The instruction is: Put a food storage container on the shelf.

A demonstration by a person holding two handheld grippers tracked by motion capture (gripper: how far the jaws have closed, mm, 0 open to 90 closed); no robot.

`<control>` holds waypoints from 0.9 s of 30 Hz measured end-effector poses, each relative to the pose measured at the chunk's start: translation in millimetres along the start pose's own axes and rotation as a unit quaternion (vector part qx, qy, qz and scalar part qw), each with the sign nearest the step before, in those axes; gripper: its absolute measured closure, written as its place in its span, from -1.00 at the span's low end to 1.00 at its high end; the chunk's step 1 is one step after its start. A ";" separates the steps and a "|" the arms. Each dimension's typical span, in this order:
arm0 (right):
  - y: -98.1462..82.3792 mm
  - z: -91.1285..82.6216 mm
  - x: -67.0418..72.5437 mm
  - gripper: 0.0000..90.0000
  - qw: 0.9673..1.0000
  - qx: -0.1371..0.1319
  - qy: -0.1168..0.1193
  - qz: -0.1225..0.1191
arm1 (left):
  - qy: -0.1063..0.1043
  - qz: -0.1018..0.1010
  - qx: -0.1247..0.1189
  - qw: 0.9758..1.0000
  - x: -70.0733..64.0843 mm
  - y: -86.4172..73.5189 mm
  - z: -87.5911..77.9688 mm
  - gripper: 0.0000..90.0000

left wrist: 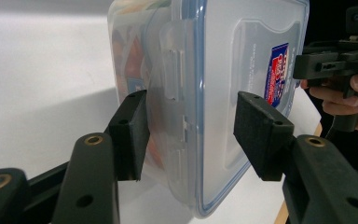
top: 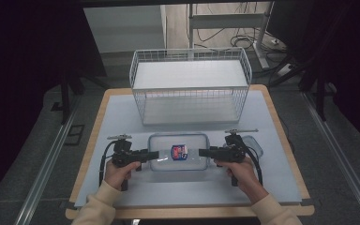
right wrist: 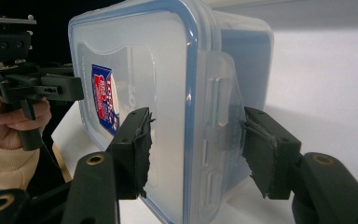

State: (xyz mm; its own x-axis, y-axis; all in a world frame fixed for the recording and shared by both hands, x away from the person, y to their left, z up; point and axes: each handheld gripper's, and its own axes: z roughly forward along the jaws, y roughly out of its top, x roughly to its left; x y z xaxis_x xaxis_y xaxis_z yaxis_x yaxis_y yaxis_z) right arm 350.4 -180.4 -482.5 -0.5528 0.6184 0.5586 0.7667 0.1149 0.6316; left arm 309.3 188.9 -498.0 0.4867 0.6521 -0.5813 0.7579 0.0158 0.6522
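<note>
Both grippers clamp a lidded plastic box by its ends.

The left gripper [left wrist: 189, 135] pinches the box [top: 178, 151] at one end, the right gripper [right wrist: 196, 149] at the other, jaws half closed on its clasps; box near the table's [top: 122, 197] front edge, before a wire basket [top: 191, 86].

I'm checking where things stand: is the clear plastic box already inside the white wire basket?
No, the clear plastic box sits on the table in front of the white wire basket, between the two tongs.

Grey floor [top: 37, 136] with metal rails [top: 44, 164]; dark curtains [top: 23, 47]; cables [top: 225, 40] beyond wooden-edged table [top: 86, 154]
</note>
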 end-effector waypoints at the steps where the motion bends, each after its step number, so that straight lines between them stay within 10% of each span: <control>1: 0.9 -1.5 0.5 -0.01 1.000 -0.001 0.001 -0.001 | 0.000 0.001 -0.002 1.000 -1.4 0.7 -0.2 0.04; 27: 26.1 -38.0 16.2 0.01 0.998 -0.049 -0.001 -0.048 | -0.001 0.045 -0.033 0.998 -33.1 34.0 -9.3 0.04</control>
State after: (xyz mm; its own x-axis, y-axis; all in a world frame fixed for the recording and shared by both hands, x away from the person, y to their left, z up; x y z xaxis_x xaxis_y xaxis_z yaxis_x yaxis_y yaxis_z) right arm 349.1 -196.9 -436.5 -0.6212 0.6096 0.4924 0.6751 0.0972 0.7313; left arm 314.9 174.9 -452.1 0.5515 0.6523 -0.5200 0.6808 0.0083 0.7324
